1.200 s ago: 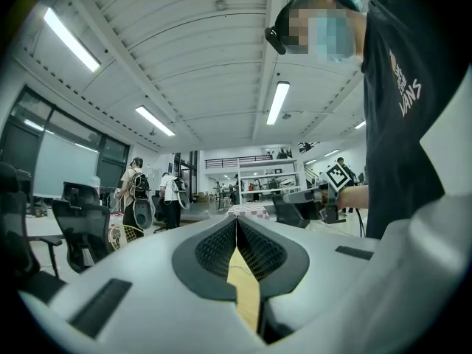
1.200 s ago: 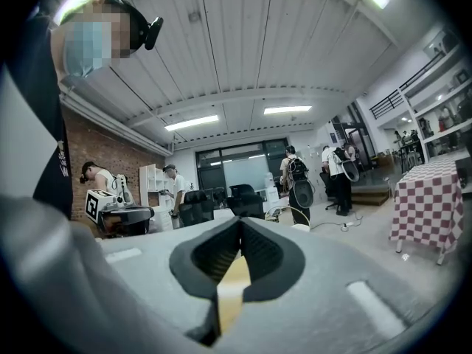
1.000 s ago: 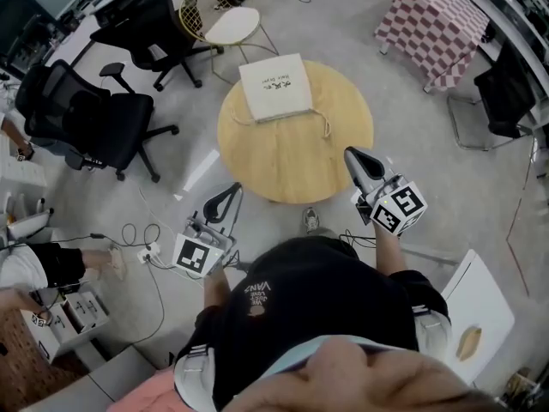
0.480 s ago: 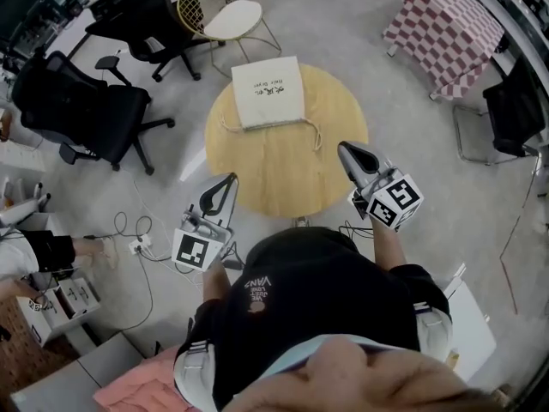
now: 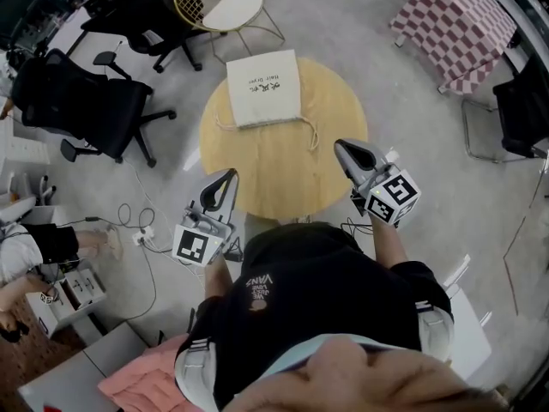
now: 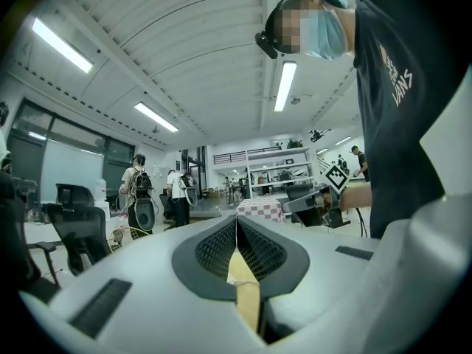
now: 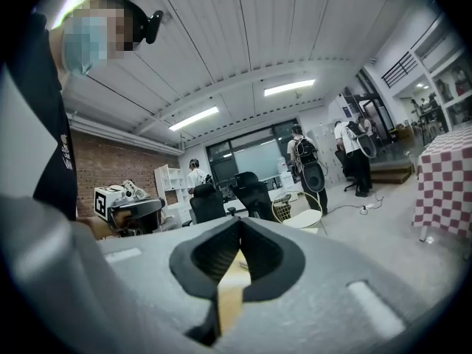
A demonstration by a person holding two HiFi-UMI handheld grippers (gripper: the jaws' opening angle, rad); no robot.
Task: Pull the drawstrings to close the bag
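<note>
On the far half of the round light-wood counter [image 5: 287,157] lies the flat, square cream fabric drawstring bag [image 5: 262,87], dark print on its upper face. What it holds, if anything, cannot be told from outside. Its near edge faces the person, and the thin cream drawstrings trail from both corners of that edge – one slack loop [image 5: 314,132] on the right, a shorter one [image 5: 216,125] on the left – both lying loose on the wood. The grey left tool [image 5: 225,183] hangs beside the counter's near-left rim, over the floor, with its tip aimed toward the bag; in the left gripper view its jaws are pressed together with nothing between them [image 6: 237,223], and only a sliver of pale wood shows through the gap lower down. The grey right tool [image 5: 346,153] sits over the counter's near-right edge, nearer to the right-hand loop than to the bag itself but touching neither; the right gripper view shows its jaws closed and empty as well [image 7: 237,228]. Both tools are well apart from the bag, which lies between and beyond them. Around the counter stand black office chairs [image 5: 81,101], a gold-wire chair with a white seat [image 5: 230,9] and a red-and-white checked cloth [image 5: 455,26].
</note>
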